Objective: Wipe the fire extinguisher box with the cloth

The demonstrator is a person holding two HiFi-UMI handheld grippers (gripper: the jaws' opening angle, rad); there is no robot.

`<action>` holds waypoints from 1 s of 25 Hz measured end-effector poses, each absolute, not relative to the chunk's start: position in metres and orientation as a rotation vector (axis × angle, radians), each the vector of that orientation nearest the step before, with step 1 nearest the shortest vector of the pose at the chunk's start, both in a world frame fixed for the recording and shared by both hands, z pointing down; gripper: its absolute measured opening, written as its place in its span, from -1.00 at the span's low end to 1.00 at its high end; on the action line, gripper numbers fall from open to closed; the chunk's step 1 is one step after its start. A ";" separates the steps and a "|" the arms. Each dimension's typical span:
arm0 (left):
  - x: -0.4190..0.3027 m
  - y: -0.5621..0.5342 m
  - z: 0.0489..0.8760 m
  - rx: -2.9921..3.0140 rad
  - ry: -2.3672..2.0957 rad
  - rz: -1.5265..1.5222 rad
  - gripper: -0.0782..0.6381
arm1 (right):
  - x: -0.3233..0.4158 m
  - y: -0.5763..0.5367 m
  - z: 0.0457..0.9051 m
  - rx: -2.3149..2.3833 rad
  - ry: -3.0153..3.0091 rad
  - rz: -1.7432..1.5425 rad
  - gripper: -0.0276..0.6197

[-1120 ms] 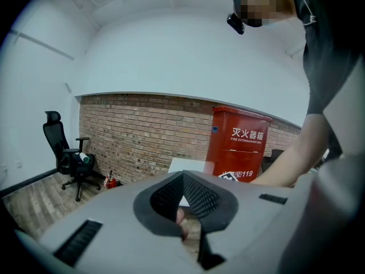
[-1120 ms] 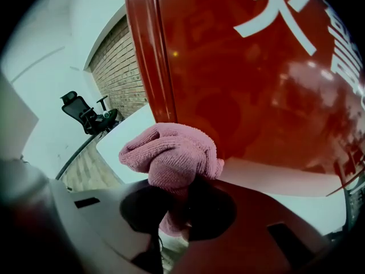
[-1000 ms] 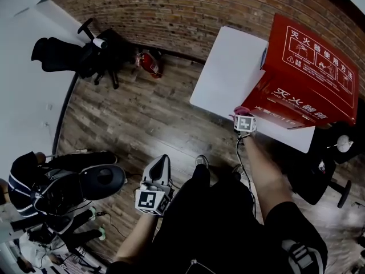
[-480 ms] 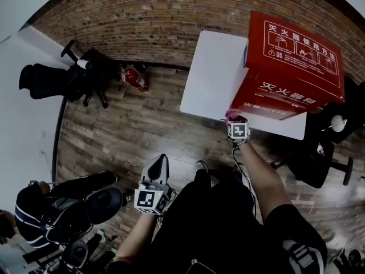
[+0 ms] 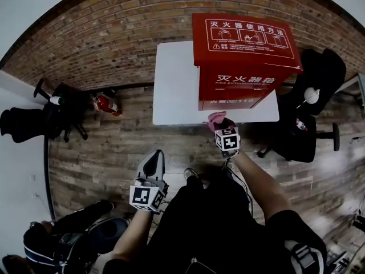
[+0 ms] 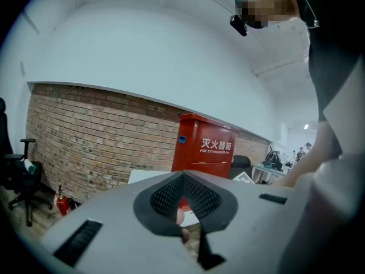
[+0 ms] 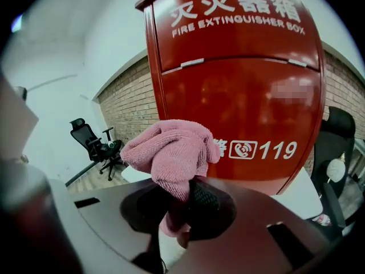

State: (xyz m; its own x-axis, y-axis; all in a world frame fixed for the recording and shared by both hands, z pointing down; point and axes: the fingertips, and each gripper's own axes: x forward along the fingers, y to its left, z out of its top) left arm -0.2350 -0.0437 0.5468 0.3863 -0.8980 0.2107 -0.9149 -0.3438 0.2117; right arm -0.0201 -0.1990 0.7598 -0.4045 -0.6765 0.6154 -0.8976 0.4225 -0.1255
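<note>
- Since a moment earlier, the fire extinguisher box point(image 5: 245, 61) had swung round to sit straight ahead in the head view, and the right gripper point(image 5: 219, 128) had come up close to its front.
- That box was red and stood upright on the white worktop point(image 5: 174, 90), next to the brick wall point(image 5: 114, 33). It looked hard, smooth and heavy, so it would likely stay put when rubbed.
- The cloth point(image 7: 171, 147) was pink, soft and floppy, all bunched in a lump. It looked light and easy to squash. A firm pinch on the bunched part seemed best, so it would not slip out.
- The right jaws were squeezed tight on the bottom of the cloth. The lump stuck out past the tips, near the low front of the box. Whether it touched the box could not be told.
- The left gripper point(image 5: 153, 163) hung low, well apart from the box. Its jaws were pressed together with nothing between them.
</note>
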 end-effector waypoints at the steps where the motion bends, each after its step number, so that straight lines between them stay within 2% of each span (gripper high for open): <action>1: -0.228 -0.046 0.545 2.375 -1.570 0.078 -0.72 | -0.015 -0.196 0.749 1.344 -2.217 0.598 -0.68; 16: -0.118 -0.078 0.486 2.608 -1.369 -0.042 -0.72 | 0.047 -0.148 0.564 1.433 -2.452 0.279 -0.68; 25: -0.066 -0.090 0.450 2.710 -1.290 -0.112 -0.72 | 0.097 -0.126 0.488 1.529 -2.531 0.173 -0.68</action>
State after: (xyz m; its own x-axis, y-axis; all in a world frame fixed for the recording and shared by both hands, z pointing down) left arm -0.0658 -0.0901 0.4496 0.6300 -0.7766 -0.0076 -0.7663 -0.6232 0.1565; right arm 0.0971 -0.1263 0.4882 -0.4556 -0.8645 0.2124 -0.8853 0.4649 -0.0068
